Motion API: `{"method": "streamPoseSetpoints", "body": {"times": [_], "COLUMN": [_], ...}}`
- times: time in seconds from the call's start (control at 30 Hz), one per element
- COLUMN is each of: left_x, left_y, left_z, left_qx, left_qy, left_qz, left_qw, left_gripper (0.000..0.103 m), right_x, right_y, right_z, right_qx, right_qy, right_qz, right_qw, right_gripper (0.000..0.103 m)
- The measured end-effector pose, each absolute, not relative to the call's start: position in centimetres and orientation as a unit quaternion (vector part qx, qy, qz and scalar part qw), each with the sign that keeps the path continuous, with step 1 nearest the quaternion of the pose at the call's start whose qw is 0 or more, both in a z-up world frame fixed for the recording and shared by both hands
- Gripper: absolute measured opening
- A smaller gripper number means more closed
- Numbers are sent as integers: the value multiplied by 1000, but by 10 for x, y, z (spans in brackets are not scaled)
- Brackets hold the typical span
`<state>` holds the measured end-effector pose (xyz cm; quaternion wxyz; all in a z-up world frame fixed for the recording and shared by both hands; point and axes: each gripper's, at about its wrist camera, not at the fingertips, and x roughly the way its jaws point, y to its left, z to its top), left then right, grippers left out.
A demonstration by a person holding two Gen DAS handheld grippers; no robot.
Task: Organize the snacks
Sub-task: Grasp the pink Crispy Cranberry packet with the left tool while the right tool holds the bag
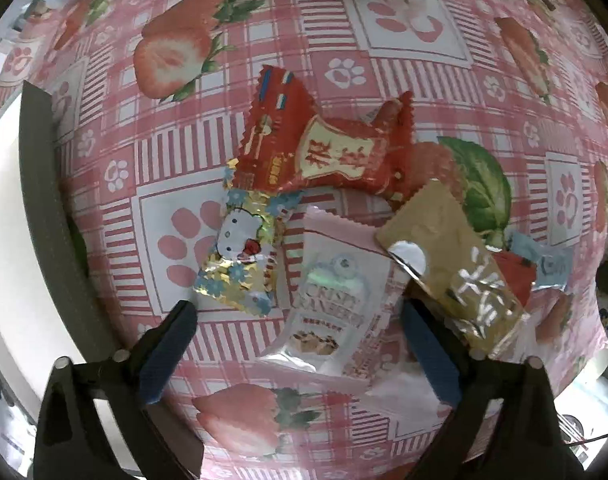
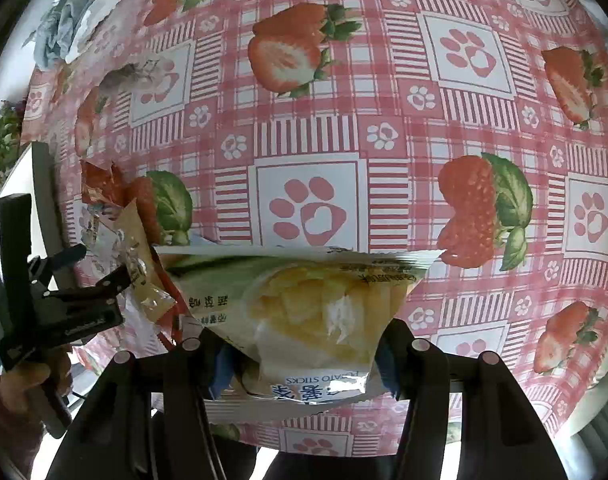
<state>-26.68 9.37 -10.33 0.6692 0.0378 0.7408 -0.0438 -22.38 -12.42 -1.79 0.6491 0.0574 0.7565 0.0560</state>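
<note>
Strawberry tablecloth [image 2: 304, 128] fills both frames; right gripper [image 2: 304, 364] holds potato-sticks bag [image 2: 304, 304], left gripper [image 1: 300, 320] wide above pink packet [image 1: 336, 296].

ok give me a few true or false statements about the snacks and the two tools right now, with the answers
1. The right tool is shut on the potato sticks bag. True.
2. The left tool grips the red packet. False: it is open, and the red packet lies on the tablecloth beyond its fingers.
3. The Hello Kitty packet lies beside the pink-and-white cranberry packet. True.
4. The gold packet stands upright on its own. False: it lies flat, over a corner of the cranberry packet.
</note>
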Motion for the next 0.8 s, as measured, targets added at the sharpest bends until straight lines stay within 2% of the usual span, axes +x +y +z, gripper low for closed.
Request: {"method": "streamPoseSetpoints", "body": {"times": [0.07,0.1,0.17,0.23,0.5,0.8], "left_x": [-272,-270,-286,-302,-328,-398], "left_y": [89,80,65,54,42,66], "left_z": [-101,-100,-94,-90,-67,-6], "left_qx": [34,35,41,53,46,-35], "left_qy": [736,733,728,723,713,677], "left_qz": [-48,-48,-54,-62,-44,37], "left_qw": [675,678,683,686,698,734], "left_gripper": [82,78,58,46,44,44], "right_x": [-218,-214,-212,-205,-209,-192], "right_y": [-123,-123,-125,-125,-118,-80], "right_z": [-15,-13,-12,-15,-3,38], "right_qx": [58,58,61,61,57,10], "right_qy": [755,755,754,755,746,731], "right_qz": [58,59,60,63,89,166], "right_qw": [650,651,651,649,657,662], "right_gripper": [58,58,58,58,58,58]}}
